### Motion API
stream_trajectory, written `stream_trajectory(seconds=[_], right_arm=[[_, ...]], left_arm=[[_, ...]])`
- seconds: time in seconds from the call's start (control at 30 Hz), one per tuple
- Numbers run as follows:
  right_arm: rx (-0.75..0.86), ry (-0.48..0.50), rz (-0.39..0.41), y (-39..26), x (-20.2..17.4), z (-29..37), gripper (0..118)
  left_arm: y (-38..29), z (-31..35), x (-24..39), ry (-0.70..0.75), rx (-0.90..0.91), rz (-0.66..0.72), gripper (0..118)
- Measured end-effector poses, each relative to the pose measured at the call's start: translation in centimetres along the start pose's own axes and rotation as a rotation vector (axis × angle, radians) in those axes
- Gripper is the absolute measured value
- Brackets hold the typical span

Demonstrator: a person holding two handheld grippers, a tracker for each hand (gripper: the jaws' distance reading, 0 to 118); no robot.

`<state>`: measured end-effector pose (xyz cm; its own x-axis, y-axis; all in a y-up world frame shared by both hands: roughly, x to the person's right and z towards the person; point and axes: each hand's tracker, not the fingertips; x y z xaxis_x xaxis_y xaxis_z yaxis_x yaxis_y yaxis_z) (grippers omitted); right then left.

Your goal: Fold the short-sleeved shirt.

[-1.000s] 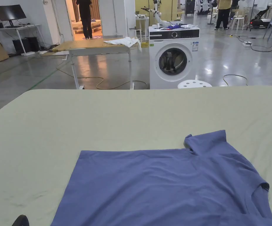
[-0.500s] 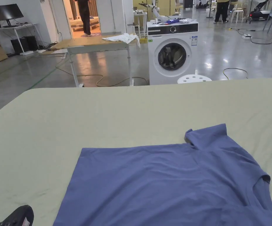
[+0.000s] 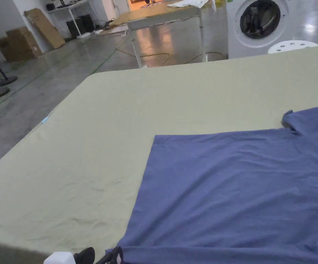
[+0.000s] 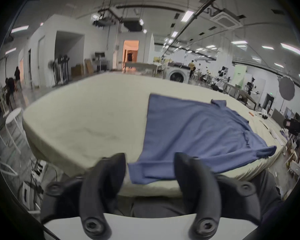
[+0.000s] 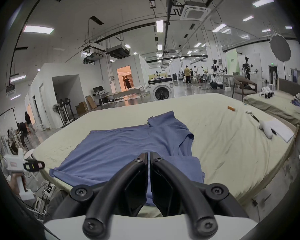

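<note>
The blue short-sleeved shirt (image 3: 234, 192) lies spread flat on the pale green bed (image 3: 127, 113), its hem corner near the bed's front edge; in the head view its right side and collar are cut off by the frame. The left claw (image 4: 149, 164) stands wide apart just off that hem corner, touching nothing. The right claw (image 5: 148, 154) has its jaws nearly together in front of the shirt's near side, and whether any cloth is pinched between them is hard to make out.
</note>
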<state>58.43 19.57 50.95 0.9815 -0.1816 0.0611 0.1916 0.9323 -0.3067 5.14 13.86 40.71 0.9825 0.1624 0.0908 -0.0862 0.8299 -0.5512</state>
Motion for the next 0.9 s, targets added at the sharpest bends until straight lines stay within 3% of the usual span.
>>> stream_trajectory(seconds=[0.17,0.27,0.3,0.33,0.4,0.53,0.57,0.67,0.77,0.9], right_arm=[[-0.023,-0.026,0.006,-0.5,0.7,0.4,1],[-0.05,-0.07,0.033,-0.9,1.2,1.1,1],[-0.053,-0.095,0.038,-1.1,1.4,1.5,1],[-0.057,-0.107,0.033,-1.3,1.6,1.8,1],[-0.066,-0.127,0.01,-1.8,2.3,2.3,1],[-0.113,-0.198,-0.023,-2.9,3.5,2.3,1],[-0.145,-0.207,-0.055,-3.2,4.0,2.0,5],[-0.205,-0.195,-0.16,-4.3,5.4,0.9,64],[-0.232,-0.175,-0.218,-5.6,6.5,-0.4,68],[-0.307,-0.203,-0.142,-6.7,7.4,-3.1,68]], left_arm=[[-0.8,-4.0,-1.7,0.036,-0.049,0.061,62],[-1.7,-5.1,-1.3,0.046,-0.072,0.019,34],[-1.6,-5.0,-0.8,0.063,-0.065,-0.022,14],[-1.4,-5.2,-0.6,0.031,-0.087,-0.029,8],[-1.8,-5.6,0.5,0.007,-0.105,-0.042,8],[-2.3,-6.9,2.2,0.068,-0.176,-0.23,5],[-1.8,-7.2,2.1,0.066,-0.209,-0.224,5],[-1.1,-7.9,2.8,0.096,-0.24,-0.212,6],[-1.8,-7.9,3.6,0.122,-0.231,-0.257,6],[-2.4,-7.7,4.1,0.139,-0.214,-0.281,6]])
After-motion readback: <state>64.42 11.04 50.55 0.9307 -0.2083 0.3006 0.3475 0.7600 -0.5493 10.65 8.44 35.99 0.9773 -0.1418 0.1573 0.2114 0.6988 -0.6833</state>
